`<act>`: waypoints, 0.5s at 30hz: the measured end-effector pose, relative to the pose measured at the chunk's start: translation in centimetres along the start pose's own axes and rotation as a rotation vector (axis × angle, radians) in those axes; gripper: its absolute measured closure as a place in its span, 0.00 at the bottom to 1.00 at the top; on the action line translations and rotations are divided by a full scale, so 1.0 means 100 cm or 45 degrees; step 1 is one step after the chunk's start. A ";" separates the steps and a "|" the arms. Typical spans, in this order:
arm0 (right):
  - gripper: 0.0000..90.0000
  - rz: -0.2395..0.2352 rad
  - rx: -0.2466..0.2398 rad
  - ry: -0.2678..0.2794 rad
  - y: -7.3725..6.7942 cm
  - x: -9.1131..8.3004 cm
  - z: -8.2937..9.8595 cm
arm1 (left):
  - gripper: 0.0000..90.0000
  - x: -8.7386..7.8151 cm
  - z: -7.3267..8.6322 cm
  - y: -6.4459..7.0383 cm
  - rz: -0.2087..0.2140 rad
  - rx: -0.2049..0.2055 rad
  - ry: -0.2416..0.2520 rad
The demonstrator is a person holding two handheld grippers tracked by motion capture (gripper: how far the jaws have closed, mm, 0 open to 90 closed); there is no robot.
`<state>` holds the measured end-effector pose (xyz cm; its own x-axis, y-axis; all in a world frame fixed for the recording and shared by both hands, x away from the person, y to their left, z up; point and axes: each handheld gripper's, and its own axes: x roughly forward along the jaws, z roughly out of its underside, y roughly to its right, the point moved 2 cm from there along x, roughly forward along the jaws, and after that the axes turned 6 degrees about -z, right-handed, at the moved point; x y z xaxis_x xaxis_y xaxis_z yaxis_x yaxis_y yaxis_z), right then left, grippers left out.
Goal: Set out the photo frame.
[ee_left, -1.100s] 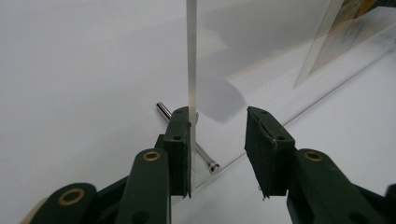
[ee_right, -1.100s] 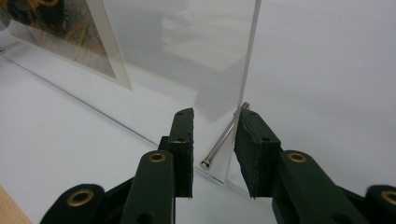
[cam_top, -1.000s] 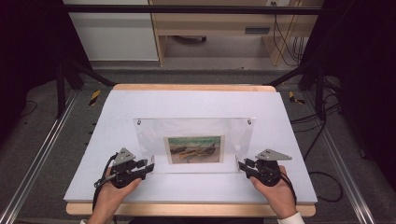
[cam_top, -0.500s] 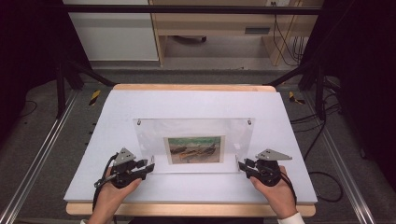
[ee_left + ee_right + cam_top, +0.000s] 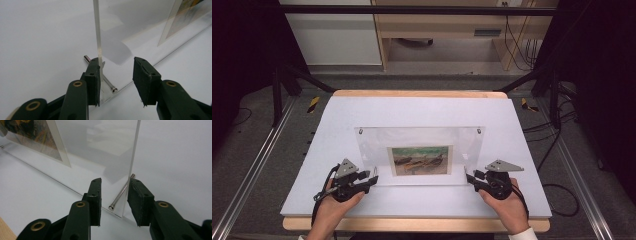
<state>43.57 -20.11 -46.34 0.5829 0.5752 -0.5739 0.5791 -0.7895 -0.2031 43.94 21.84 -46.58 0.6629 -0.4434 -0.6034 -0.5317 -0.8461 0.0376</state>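
Both the left gripper (image 5: 373, 175) and right gripper (image 5: 469, 177) hold jaws apart, straddling the clear acrylic picture frame's (image 5: 419, 142) lower corners on the white desk (image 5: 422, 112).

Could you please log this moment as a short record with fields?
setting: white table
object: clear acrylic frame standing upright, holding a painted print
hardware: metal pin through the frame's lower corner
left hand-held gripper: open, at the frame's lower left corner, one jaw against the pane edge
right hand-held gripper: open, jaws either side of the lower right corner
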 end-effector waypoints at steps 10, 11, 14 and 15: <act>0.48 0.031 -0.022 0.032 -0.001 0.001 -0.003 | 0.45 0.001 -0.003 0.006 0.007 0.024 0.040; 0.46 0.035 -0.030 0.034 -0.001 0.001 -0.003 | 0.43 0.001 -0.003 0.006 0.008 0.028 0.041; 0.40 0.040 -0.053 0.041 -0.003 0.001 -0.005 | 0.38 0.001 -0.003 0.006 0.006 0.032 0.053; 0.39 0.045 -0.061 0.043 -0.004 0.001 -0.005 | 0.36 0.001 -0.004 0.006 0.008 0.030 0.058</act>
<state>43.73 -19.62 -45.94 0.6216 0.5548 -0.5529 0.5840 -0.7987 -0.1448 43.88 21.18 -46.31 0.6825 -0.4625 -0.5659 -0.5480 -0.8362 0.0224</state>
